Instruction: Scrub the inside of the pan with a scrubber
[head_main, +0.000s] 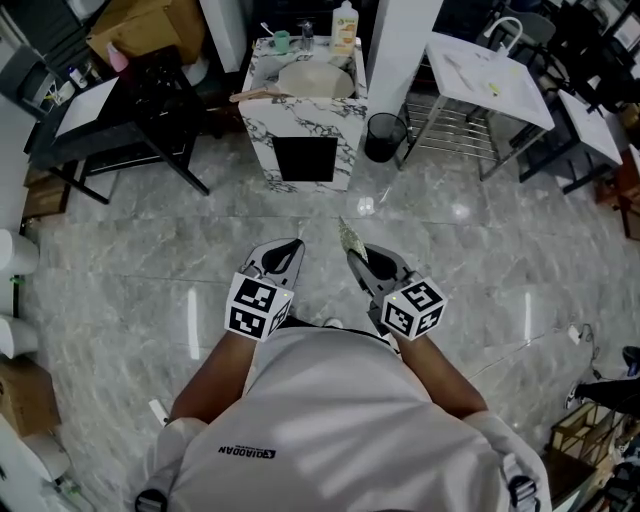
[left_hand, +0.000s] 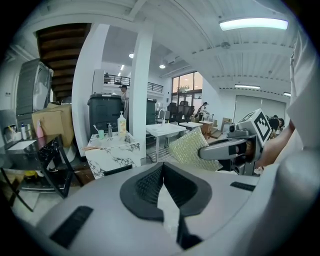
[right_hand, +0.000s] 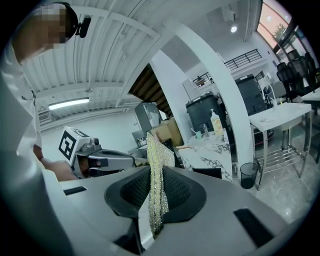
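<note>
The scrubber (right_hand: 159, 150) is held tight between the jaws of the right gripper (right_hand: 155, 189), and the left gripper (left_hand: 162, 184) is closed on nothing. What is taken for the pan (head_main: 315, 80) lies on the marble tabletop (head_main: 300, 118) well ahead, so no scrubbing is judged begun.

Glittery mesh scrubber (right_hand: 156, 170), glossy stone floor (head_main: 150, 270)

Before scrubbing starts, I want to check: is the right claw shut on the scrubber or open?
Shut on the scrubber: in the right gripper view the right claw pinches the glittery pad, which stands upright between its jaws.
</note>
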